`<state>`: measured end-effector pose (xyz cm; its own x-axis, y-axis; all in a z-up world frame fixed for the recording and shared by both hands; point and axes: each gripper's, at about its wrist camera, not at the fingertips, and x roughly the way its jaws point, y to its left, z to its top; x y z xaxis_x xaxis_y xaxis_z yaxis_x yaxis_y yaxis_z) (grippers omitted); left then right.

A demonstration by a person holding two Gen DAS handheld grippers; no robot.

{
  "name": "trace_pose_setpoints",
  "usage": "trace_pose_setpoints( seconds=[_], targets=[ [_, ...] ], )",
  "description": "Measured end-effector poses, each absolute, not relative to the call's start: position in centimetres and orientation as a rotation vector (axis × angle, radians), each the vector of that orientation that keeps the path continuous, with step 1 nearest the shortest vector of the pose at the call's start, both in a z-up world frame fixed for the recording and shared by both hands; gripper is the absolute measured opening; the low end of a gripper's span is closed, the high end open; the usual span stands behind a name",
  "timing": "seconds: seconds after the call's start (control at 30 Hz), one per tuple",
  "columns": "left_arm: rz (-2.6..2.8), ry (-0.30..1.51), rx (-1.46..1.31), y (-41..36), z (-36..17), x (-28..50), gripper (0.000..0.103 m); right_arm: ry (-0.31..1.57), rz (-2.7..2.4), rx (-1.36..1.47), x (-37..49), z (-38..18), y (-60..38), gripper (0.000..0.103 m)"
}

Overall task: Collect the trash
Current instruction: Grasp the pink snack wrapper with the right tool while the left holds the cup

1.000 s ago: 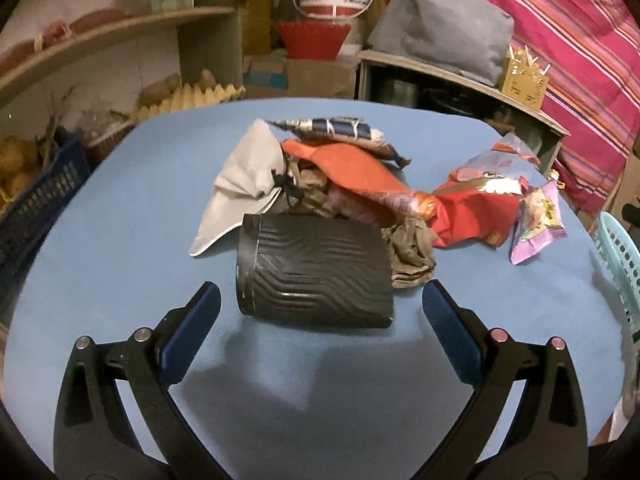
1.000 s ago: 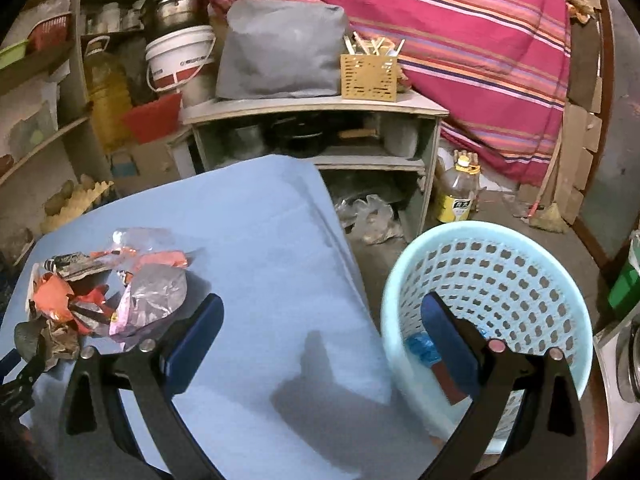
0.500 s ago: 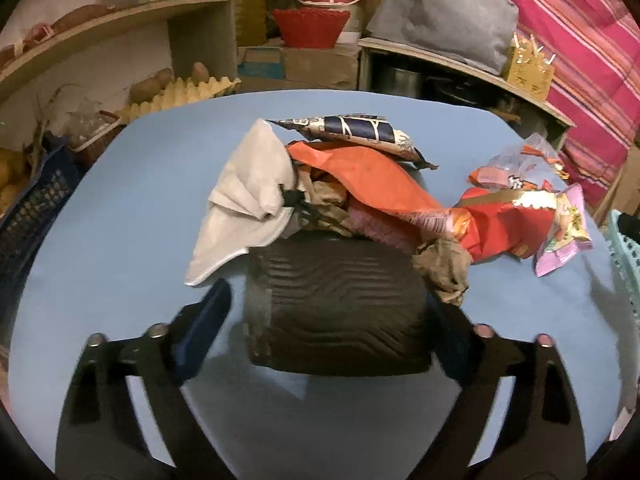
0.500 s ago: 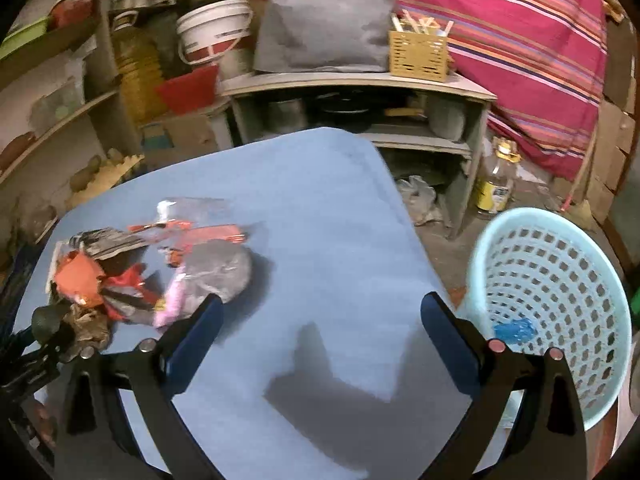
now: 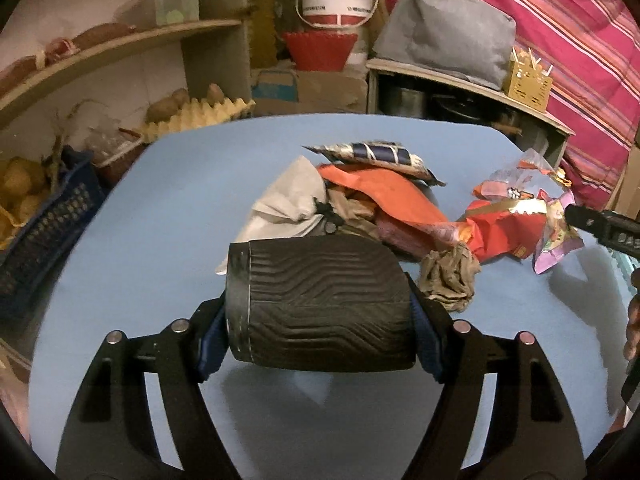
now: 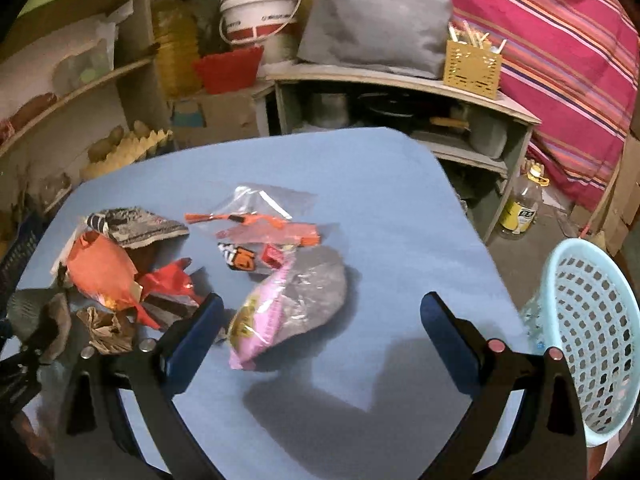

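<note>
A black ribbed cup (image 5: 320, 300) lies on its side on the blue table (image 5: 180, 208). My left gripper (image 5: 320, 332) is shut on it, one pad at each end. Behind it lies a trash pile: a white wrapper (image 5: 284, 204), an orange bag (image 5: 384, 196), a red wrapper (image 5: 504, 232), crumpled brown paper (image 5: 448, 276). My right gripper (image 6: 318, 328) is open and empty above the table, with a pink snack bag (image 6: 272, 320) between its fingers. A light blue basket (image 6: 592, 344) stands off the table's right edge.
Shelves with a white bucket (image 6: 256, 8), a red bowl (image 6: 228, 68) and a grey bag (image 6: 372, 20) stand behind the table. A dark blue crate (image 5: 36, 240) sits at the left. A clear bag (image 6: 264, 208) lies at mid-table.
My left gripper moved forward and shut on the black cup. My right gripper swung left from the basket to over the table, near the pink bag.
</note>
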<state>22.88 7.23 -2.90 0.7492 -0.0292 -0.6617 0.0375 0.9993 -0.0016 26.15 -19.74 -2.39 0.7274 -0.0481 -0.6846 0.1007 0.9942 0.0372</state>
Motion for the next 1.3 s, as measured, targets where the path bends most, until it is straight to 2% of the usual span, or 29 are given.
trace_pose_setpoints(
  seconds=[0.07,0.13,0.27,0.4,0.5,0.67,1.3],
  targets=[
    [-0.031,0.718,-0.001,7.7,-2.5,22.9,0.073,0.761,-0.099,0.051,26.7,-2.7,-19.1,0.093],
    [-0.028,0.707,-0.009,7.8,-2.0,23.0,0.073,0.774,-0.102,0.034,27.4,-2.9,-18.6,0.069],
    [-0.022,0.685,-0.020,7.8,-1.2,23.1,0.073,0.814,-0.066,0.073,28.3,-3.7,-18.5,0.053],
    [-0.009,0.667,-0.026,7.5,-0.6,23.3,0.073,0.823,-0.030,0.064,28.5,-3.7,-17.9,0.026],
    [-0.005,0.663,-0.032,7.2,-0.3,23.4,0.073,0.822,-0.011,0.074,28.2,-3.8,-18.0,0.020],
    [-0.008,0.638,-0.013,6.1,0.3,22.9,0.073,0.802,-0.010,0.071,27.0,-3.2,-19.0,0.017],
    [-0.091,0.581,0.019,-2.5,3.3,21.2,0.073,0.675,-0.121,0.150,21.5,1.2,-31.2,0.017]
  ],
)
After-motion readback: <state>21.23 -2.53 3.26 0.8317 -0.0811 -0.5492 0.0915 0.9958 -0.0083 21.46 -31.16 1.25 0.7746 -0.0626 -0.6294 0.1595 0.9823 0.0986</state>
